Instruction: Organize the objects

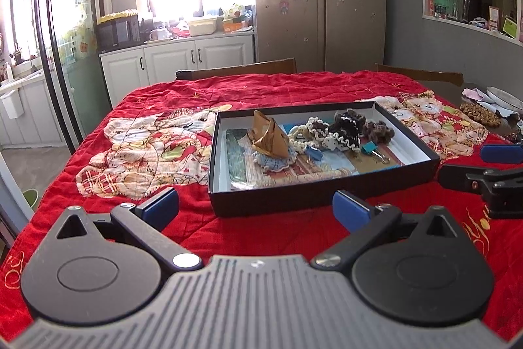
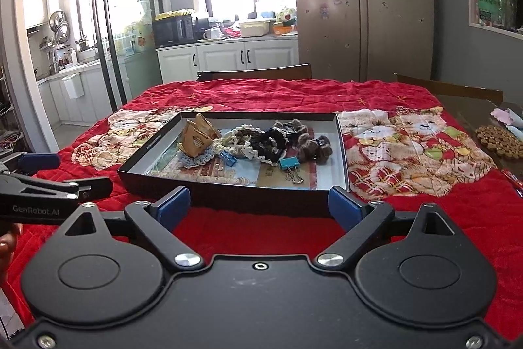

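- One red quilt (image 2: 408, 218) covers the table from the frame's centre to its lower edge in the right wrist view, with bare stretches left and right of the box.
- Shallow black box (image 2: 342, 152) sits mid-frame on the quilt, its near wall just beyond the right gripper (image 2: 260, 206), whose blue pads stand spread with only quilt between them.
- Left gripper (image 1: 256, 207), lower centre of its own view, likewise spread, short of the box's (image 1: 278, 201) near wall.
- Inside the box: a folded brown paper (image 1: 266, 133), crocheted scrunchies (image 1: 340, 128), and blue binder clips (image 2: 290, 164) near the front.
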`<move>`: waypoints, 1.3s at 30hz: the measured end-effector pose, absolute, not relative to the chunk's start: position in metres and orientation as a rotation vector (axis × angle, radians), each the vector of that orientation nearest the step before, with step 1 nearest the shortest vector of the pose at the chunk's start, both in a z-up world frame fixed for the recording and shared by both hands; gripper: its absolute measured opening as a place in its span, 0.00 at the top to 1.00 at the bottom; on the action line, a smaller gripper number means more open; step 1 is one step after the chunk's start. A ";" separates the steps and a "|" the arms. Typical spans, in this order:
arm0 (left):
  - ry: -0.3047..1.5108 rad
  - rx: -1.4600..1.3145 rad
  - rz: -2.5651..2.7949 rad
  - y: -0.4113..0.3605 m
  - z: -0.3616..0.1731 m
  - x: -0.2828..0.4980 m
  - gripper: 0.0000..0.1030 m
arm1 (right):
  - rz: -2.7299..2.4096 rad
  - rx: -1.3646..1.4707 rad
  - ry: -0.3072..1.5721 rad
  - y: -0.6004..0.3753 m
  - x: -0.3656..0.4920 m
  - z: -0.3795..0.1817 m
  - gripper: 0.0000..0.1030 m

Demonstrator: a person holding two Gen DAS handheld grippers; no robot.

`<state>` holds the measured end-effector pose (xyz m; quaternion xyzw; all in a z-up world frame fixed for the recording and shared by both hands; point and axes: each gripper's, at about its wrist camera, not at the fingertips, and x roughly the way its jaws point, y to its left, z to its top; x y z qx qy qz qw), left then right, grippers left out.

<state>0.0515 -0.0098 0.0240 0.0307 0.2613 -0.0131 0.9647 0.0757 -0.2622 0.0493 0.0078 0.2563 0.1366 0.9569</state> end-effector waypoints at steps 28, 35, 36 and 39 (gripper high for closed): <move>0.564 0.069 -0.007 -0.017 0.010 0.028 0.00 | 0.212 0.006 0.578 -0.258 0.060 0.034 0.03; 0.564 0.066 -0.008 -0.017 0.012 0.027 0.00 | 0.211 0.011 0.588 -0.258 0.060 0.032 0.03; 0.567 0.065 -0.011 -0.016 0.012 0.027 0.00 | 0.211 0.011 0.587 -0.258 0.060 0.032 0.02; 0.572 0.063 -0.017 -0.018 0.011 0.026 0.00 | 0.211 0.009 0.588 -0.257 0.060 0.032 0.02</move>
